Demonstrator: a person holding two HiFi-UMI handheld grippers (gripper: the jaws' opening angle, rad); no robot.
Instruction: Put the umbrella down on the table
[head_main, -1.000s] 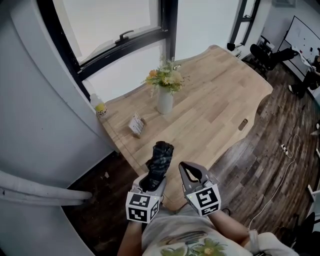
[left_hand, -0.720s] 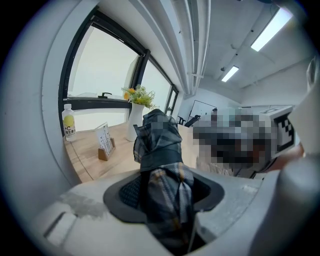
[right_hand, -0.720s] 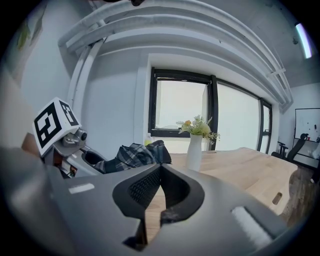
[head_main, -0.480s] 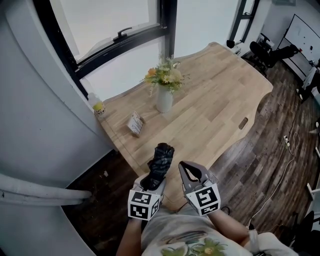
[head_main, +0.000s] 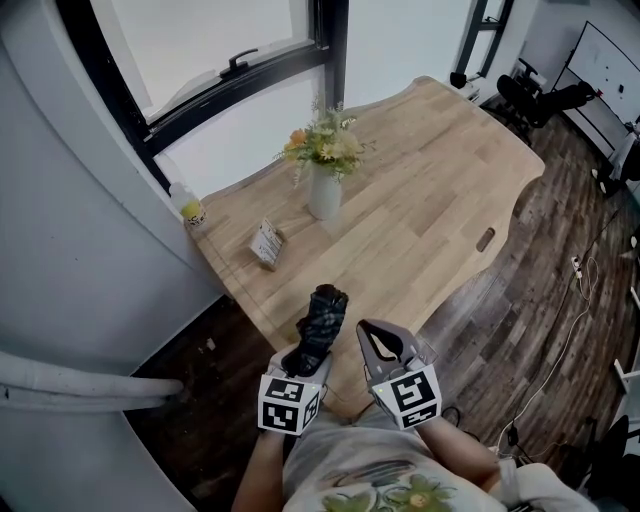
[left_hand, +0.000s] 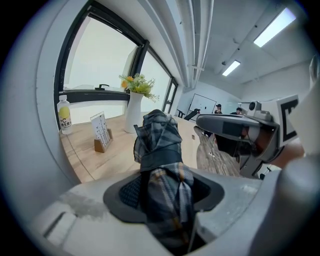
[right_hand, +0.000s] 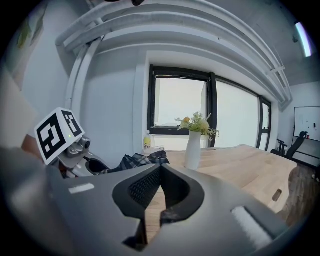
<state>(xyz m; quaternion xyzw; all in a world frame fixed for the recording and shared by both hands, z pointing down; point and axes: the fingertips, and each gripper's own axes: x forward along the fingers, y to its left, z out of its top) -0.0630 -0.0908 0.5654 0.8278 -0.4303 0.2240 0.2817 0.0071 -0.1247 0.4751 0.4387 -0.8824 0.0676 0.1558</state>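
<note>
Umbrella (head_main: 320, 322), folded and plaid, sits clamped between the jaws of the left gripper (head_main: 308, 358). It is held in the air at the near edge of the table (head_main: 430, 200), apparently not touching the wood. Right gripper (head_main: 372, 338) hovers just beside it, jaws closed on nothing. The task looks undone: lowering the umbrella onto the tabletop and letting go remain.

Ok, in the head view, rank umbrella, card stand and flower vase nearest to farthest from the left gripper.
1. Umbrella: clamped in the left gripper itself.
2. Card stand: on the table, ahead, slightly left.
3. Flower vase: farther back, toward the window.
</note>
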